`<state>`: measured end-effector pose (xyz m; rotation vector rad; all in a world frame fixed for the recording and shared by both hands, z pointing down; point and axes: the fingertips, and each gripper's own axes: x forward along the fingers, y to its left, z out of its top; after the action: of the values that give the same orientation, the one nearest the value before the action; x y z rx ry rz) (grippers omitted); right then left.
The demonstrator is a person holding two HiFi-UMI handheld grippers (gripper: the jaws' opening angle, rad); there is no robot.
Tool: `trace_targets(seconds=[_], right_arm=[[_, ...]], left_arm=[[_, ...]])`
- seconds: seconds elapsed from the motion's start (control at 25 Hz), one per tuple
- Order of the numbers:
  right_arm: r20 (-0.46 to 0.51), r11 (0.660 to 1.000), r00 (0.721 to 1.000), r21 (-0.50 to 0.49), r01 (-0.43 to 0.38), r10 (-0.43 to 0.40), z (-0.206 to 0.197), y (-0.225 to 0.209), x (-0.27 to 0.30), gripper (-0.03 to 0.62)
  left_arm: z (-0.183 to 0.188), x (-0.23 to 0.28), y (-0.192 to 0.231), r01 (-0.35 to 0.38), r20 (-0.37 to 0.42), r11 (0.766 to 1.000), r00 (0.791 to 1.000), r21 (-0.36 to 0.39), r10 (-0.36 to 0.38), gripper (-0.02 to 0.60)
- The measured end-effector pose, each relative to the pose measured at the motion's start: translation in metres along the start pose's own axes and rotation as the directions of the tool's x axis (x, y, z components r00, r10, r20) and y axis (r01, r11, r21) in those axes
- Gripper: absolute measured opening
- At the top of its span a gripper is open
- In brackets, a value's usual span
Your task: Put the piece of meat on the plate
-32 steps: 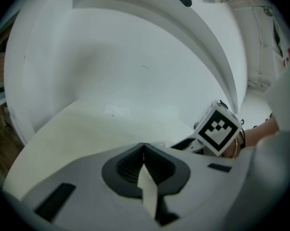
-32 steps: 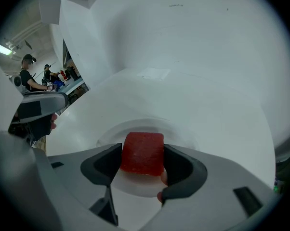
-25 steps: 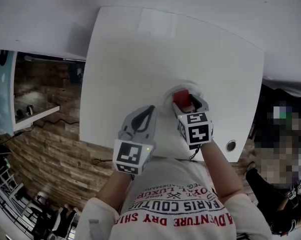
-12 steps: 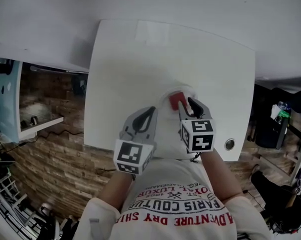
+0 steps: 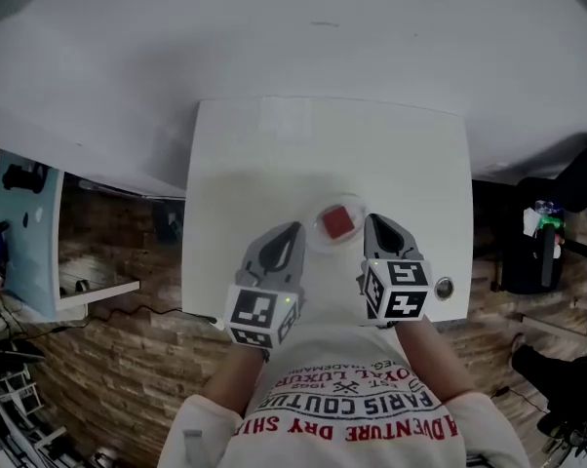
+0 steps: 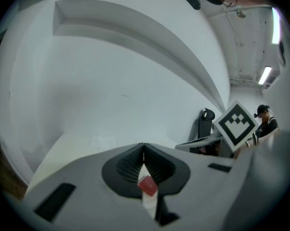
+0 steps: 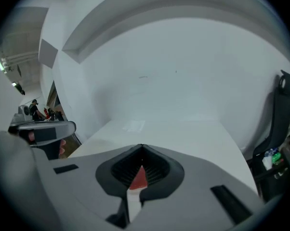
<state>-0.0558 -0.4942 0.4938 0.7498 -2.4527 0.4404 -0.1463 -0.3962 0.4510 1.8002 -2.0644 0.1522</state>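
Observation:
The piece of meat (image 5: pixel 337 220), a small red block, lies on a small pale plate (image 5: pixel 312 232) near the front edge of the white table (image 5: pixel 274 164). My left gripper (image 5: pixel 291 229) hangs just left of the plate, its jaws shut with nothing in them. On the plate's right, my right gripper (image 5: pixel 372 221) is also shut and empty. Both are raised above the table. In the left gripper view the meat (image 6: pixel 147 186) shows below the closed tips of the left gripper (image 6: pixel 143 146). The right gripper view shows the meat (image 7: pixel 139 178) under the touching tips of the right gripper (image 7: pixel 142 147).
A round metal grommet (image 5: pixel 443 287) sits in the table's front right corner. A pale rectangular label (image 5: pixel 284 115) lies near the far edge. White wall stands behind the table. A dark chair (image 7: pixel 280 114) is off to the right, and brick-patterned floor (image 5: pixel 98 359) lies on the left.
The right gripper's jaws came off the meat and closed empty. Both grippers rose and drew back from the plate, and the meat stayed on it.

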Motion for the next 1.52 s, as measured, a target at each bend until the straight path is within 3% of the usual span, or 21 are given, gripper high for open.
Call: trace_targets(seconds=[0.28,0.56,0.96,1.52], right_arm=[[0.182,0.999,0.982,-0.002,-0.051,0.051,0.044,0.007,-0.046,0.012],[0.291,0.990,0.955,-0.138,-0.011,0.051,0.072,0.016,-0.071,0.012],[0.308,0.982,0.949,-0.191,-0.008,0.068,0.077,0.024,-0.078,0.012],[0.263,0.981,0.962,-0.193,-0.029,0.080,0.068,0.026,-0.071,0.012]], left_arm=[[0.043,-0.009,-0.011,0.000,0.107,0.999,0.994,0.043,-0.004,0.006],[0.077,-0.016,-0.021,-0.004,0.188,0.994,0.982,0.105,-0.016,0.006],[0.085,-0.019,-0.028,-0.007,0.203,0.989,0.979,0.148,-0.024,0.006],[0.078,-0.019,-0.024,-0.020,0.186,0.990,0.982,0.141,-0.007,0.006]])
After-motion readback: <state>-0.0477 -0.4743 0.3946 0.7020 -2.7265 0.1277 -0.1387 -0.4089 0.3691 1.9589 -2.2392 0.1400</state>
